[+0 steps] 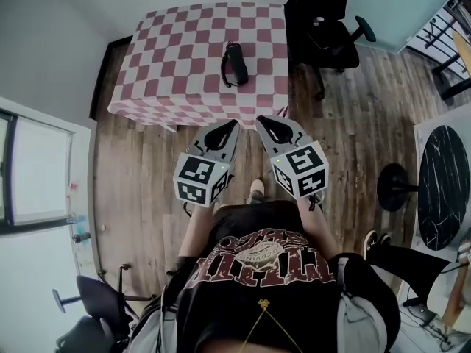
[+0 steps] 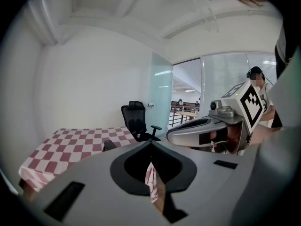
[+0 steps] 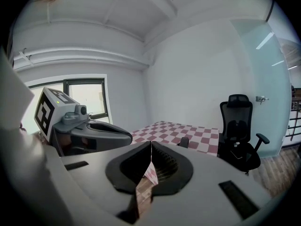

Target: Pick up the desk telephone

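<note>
The desk telephone [image 1: 235,63], black, lies on a table with a red-and-white checked cloth [image 1: 176,57], near the cloth's right half. My left gripper [image 1: 234,122] and right gripper [image 1: 259,120] are held side by side in front of the person, short of the table's near edge, tips pointing toward it. Both have their jaws closed tip to tip with nothing between them. In the left gripper view the left gripper [image 2: 151,142] has the telephone [image 2: 109,145] just to the left of its tips. In the right gripper view the right gripper [image 3: 151,143] has the telephone [image 3: 184,142] to its right.
A black office chair [image 1: 324,20] stands right of the table. A round black marble table [image 1: 444,186] and a round stool base [image 1: 394,187] are on the right. Another chair [image 1: 96,307] sits at lower left. The floor is wood planks; a window is on the left wall.
</note>
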Demonstrator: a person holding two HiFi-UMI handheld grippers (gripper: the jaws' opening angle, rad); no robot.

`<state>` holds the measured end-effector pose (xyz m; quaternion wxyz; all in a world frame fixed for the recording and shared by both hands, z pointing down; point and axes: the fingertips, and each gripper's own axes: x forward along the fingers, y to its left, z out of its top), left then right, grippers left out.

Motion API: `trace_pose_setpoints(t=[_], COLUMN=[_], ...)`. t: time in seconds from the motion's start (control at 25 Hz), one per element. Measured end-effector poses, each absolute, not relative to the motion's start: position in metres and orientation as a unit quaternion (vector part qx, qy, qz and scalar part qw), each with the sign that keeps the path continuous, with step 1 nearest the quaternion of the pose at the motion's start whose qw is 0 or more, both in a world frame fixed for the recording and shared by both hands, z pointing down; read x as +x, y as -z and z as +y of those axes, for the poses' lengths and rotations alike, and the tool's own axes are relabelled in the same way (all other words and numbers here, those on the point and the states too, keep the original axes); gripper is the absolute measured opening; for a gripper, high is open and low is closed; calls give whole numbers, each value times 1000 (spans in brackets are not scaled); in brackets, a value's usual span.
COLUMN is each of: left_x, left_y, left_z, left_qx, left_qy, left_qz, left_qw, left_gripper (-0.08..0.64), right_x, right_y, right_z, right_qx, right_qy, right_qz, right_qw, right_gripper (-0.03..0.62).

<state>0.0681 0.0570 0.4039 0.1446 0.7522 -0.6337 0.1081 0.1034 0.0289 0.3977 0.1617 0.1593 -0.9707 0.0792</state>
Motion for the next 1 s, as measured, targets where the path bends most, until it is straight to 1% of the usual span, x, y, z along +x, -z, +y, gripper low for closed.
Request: trace_pose_setpoints(t=[0.32, 0.6, 1.0], left_x=[69, 45, 8], left_y=[-412, -413, -413], left_z=[46, 37, -3], left_qx=[740, 737, 771], left_qy=[-95, -97, -97], left_qz=[-647, -649, -609], left_qw=[158, 161, 161], left_gripper=[0, 0, 0], right_x=[106, 83, 47], right_y=[-404, -407, -406], right_z=[10, -2, -32], right_qx=[145, 141, 178], right_qy=[-92, -96, -96], right_qz=[-972, -972, -965], right_qw=[160, 164, 169], right_gripper=[20, 19, 20])
